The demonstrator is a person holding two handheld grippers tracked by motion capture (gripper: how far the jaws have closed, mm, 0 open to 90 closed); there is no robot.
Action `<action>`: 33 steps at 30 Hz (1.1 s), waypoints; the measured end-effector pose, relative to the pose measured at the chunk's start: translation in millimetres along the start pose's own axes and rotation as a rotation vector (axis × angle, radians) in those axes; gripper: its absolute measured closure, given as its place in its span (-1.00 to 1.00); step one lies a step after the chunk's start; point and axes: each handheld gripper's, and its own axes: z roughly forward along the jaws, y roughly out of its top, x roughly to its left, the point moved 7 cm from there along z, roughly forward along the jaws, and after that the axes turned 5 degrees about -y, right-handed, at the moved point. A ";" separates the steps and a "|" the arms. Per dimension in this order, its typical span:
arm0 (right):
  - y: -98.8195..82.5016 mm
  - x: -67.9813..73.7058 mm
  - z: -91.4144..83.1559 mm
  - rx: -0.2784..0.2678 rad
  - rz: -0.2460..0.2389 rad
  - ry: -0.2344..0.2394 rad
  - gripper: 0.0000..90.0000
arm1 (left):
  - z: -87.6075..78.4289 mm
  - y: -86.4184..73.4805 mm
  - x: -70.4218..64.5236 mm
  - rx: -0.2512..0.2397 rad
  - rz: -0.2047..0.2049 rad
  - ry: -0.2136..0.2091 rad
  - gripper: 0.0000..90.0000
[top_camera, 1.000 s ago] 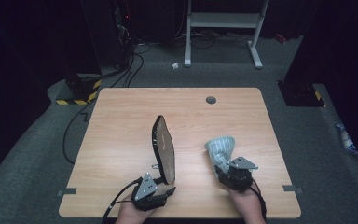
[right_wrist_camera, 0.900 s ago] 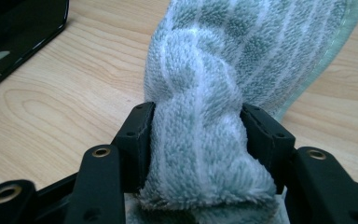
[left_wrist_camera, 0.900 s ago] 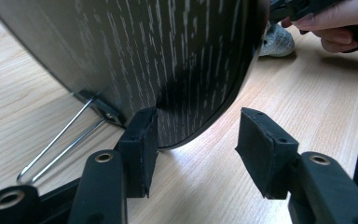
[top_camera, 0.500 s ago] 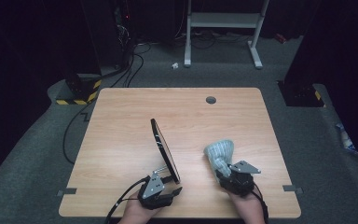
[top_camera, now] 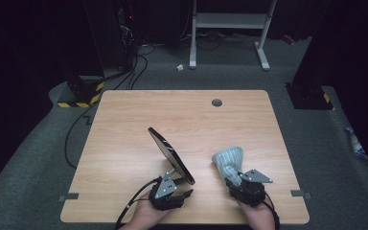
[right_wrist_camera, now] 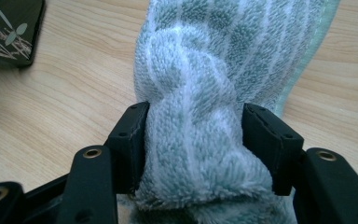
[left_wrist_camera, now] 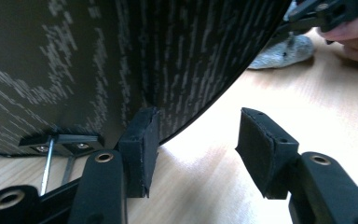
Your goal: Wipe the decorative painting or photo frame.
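The left gripper (top_camera: 176, 191) sits at the near edge of the wooden table (top_camera: 124, 143), held in the person's left hand (top_camera: 141, 218). In the left gripper view its jaws stand apart: the left pad lies against the rim of a dark round plate (left_wrist_camera: 121, 60), the right pad is clear of it with bare table between. The plate is not clamped. In the high view the plate (top_camera: 171, 155) stands on edge, tilted, its lower rim just in front of the left gripper.

The right gripper (top_camera: 242, 184) is also at the near edge, to the right of the plate, in the person's right hand (top_camera: 258, 215). Its jaws have just been opening, yet in the right gripper view both pads press on a bunched grey-green striped towel (right_wrist_camera: 200, 93). The towel is grasped. In the high view the towel (top_camera: 227, 160) rises from the jaws and leans away over the table, near the plate but apart from it.

Farther off, a round cable port (top_camera: 216, 102) lies near the far table edge. Beyond the table, cables (top_camera: 134, 62) and a white frame stand (top_camera: 230, 21) rest on the grey floor.
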 end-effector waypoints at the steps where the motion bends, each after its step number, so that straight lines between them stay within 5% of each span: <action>1: -0.7 -0.7 -0.4 -0.001 0.000 0.000 -0.04 | -0.2 0.2 0.7 0.000 -0.001 0.000 0.07; 7: -1.4 -0.4 -0.2 0.002 0.004 0.002 -0.04 | -7.8 0.6 8.3 -0.007 -0.006 0.031 0.08; 16: 3.9 0.2 5.5 0.009 -0.001 0.022 -0.05 | -33.8 -8.7 33.7 -0.007 -0.036 0.143 0.21; 25: 9.9 5.4 12.4 0.015 -0.022 0.024 0.03 | -34.6 -37.0 57.1 0.157 -0.088 0.181 0.20; 33: 11.6 5.4 12.7 0.012 -0.027 0.017 0.13 | -29.8 -40.1 61.6 0.182 -0.115 0.180 0.36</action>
